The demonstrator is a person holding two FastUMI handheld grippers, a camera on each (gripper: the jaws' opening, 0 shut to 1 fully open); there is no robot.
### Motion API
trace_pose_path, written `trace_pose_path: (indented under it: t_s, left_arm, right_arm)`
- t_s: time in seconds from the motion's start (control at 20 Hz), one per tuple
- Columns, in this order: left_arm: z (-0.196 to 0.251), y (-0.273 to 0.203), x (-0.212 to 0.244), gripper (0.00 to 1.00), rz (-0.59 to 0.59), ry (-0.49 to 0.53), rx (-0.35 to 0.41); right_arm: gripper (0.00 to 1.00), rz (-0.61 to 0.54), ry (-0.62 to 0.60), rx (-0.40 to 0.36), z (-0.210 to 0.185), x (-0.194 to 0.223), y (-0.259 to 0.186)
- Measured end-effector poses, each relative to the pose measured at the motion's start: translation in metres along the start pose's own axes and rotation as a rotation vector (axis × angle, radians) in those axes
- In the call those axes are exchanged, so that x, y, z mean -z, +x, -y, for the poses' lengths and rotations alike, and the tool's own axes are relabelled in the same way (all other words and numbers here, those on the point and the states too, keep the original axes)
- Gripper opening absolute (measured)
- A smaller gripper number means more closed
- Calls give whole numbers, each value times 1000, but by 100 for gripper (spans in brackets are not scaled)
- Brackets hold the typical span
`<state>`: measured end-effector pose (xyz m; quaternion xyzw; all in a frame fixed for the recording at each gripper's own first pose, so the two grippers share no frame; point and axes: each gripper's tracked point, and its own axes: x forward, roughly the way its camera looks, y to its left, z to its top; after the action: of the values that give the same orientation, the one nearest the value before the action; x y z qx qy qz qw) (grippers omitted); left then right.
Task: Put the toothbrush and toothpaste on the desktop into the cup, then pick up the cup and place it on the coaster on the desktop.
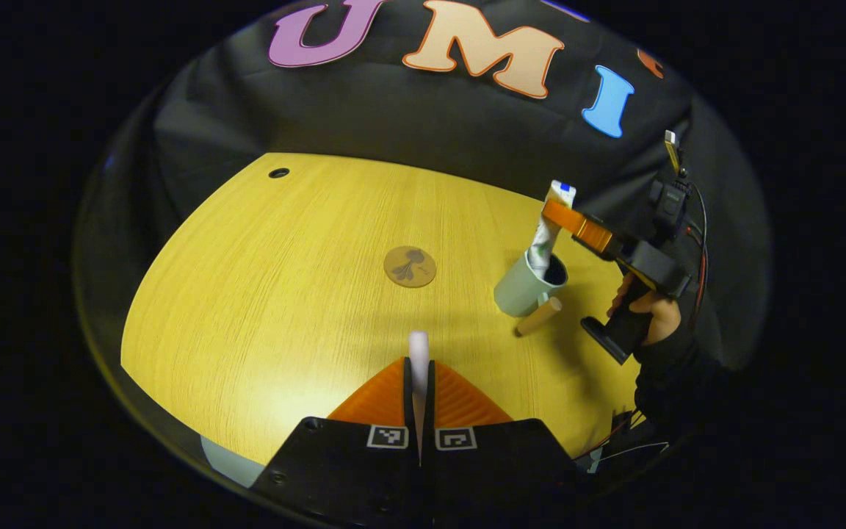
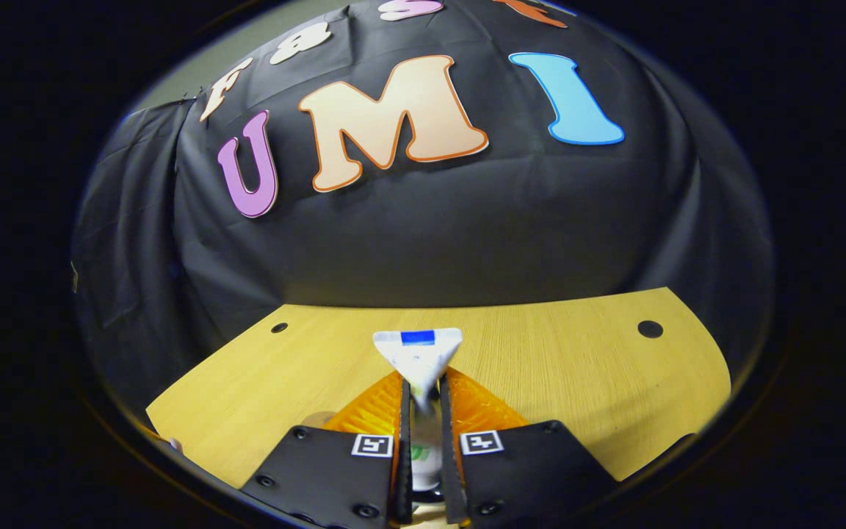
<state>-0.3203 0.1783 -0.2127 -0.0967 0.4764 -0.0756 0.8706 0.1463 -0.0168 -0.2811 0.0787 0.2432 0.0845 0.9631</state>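
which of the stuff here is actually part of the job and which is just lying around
Part of the job:
- toothpaste, gripped by the right tool, bottom end in the cup
- toothbrush, gripped by the left tool
- coaster

Just there:
- wooden stick beside the cup, maybe its handle
- hole in the desktop

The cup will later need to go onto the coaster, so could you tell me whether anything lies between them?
Nothing visible does. The desktop between the cup and the coaster is bare wood. The wooden stick lies on the cup's near side, away from that path.
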Motion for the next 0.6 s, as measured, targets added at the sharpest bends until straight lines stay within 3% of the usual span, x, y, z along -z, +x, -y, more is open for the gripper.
trace_pose_path:
  t_s: [0.05,0.2,0.25,0.6]
  left_arm:
    - [6,6,-8,0,13,8,13]
    - [18,21,-36,0,54,20,51]
    - [25,25,-46,0,67,20,66]
    - [70,49,-110,0,189,58,183]
  right_arm:
    - [31,-6,12,-3,1,3,-6]
    - [87,15,40,7,8,3,-33]
    - [100,20,45,13,12,1,-44]
    - [99,0,71,64,49,16,-118]
